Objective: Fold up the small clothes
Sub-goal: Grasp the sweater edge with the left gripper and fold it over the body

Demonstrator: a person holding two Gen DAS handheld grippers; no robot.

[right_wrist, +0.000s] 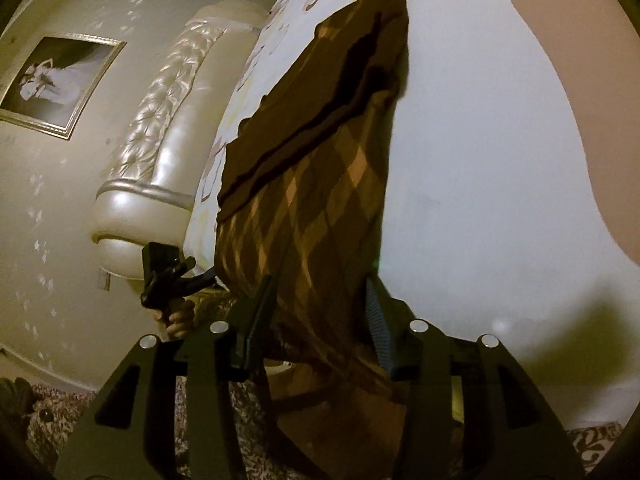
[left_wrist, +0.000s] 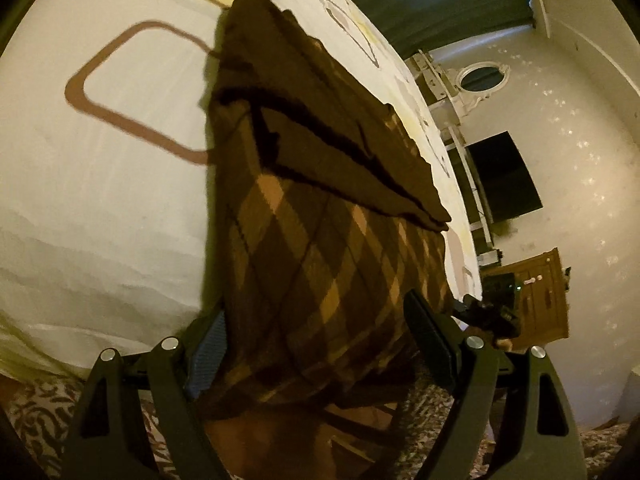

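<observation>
We are working over the bed, its pale sheet printed with brown outlined shapes, and the brown argyle garment is lying across it, running from the near edge, where it is spilling over toward the patterned floor, up toward the far side. A plain dark panel is already lying doubled over the checked part at the far half, so we are judging that at least one fold is in; the near half is still hanging loose and unfolded. The left gripper is straddling the cloth's near end with jaws set wide on either side, not pinching it. The right gripper is doing the same at its side, jaws parted around the fabric. A closing fold and tidy stacking are remaining, as we are reading it.
</observation>
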